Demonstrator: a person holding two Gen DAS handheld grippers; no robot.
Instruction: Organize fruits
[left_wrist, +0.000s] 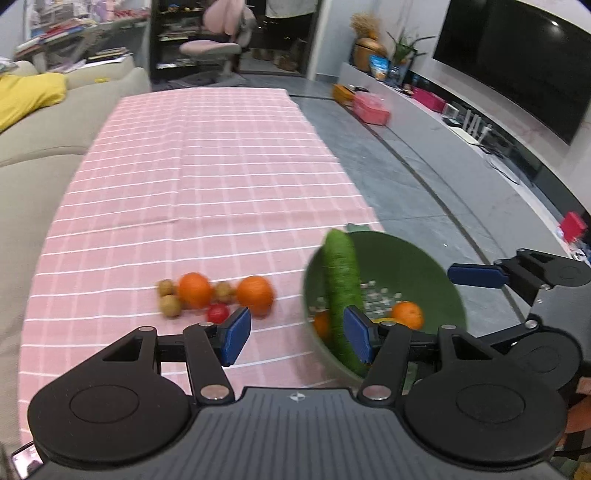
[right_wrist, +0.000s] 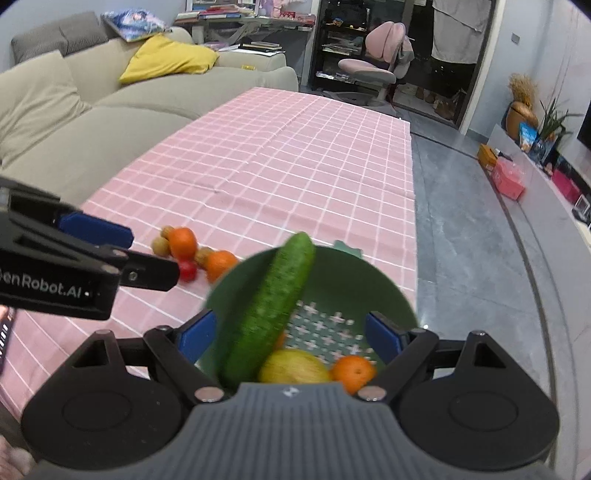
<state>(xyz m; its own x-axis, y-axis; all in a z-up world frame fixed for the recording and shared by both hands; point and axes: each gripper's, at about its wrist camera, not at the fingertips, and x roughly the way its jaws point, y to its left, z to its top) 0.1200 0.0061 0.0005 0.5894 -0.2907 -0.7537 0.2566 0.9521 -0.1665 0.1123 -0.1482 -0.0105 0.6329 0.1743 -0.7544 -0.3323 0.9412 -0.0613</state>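
Observation:
A green colander bowl (right_wrist: 373, 280) sits at the table's right edge. A cucumber (right_wrist: 273, 306) leans across its left rim, and an orange (right_wrist: 352, 371) and a yellow fruit (right_wrist: 293, 367) lie inside. My right gripper (right_wrist: 290, 334) is open, hovering over the bowl and holding nothing. My left gripper (left_wrist: 297, 334) is open near the bowl's left rim (left_wrist: 314, 266); the cucumber (left_wrist: 341, 291) shows beside its right finger. On the cloth lie two oranges (left_wrist: 195, 290), a red tomato (left_wrist: 218, 313) and small brown fruits (left_wrist: 170, 304).
The table wears a pink checked cloth (left_wrist: 207, 166). A beige sofa (right_wrist: 85, 122) runs along its left side. Grey floor (left_wrist: 406, 177) lies to the right, with a TV bench (left_wrist: 480, 122) beyond. The right gripper shows in the left wrist view (left_wrist: 517, 277).

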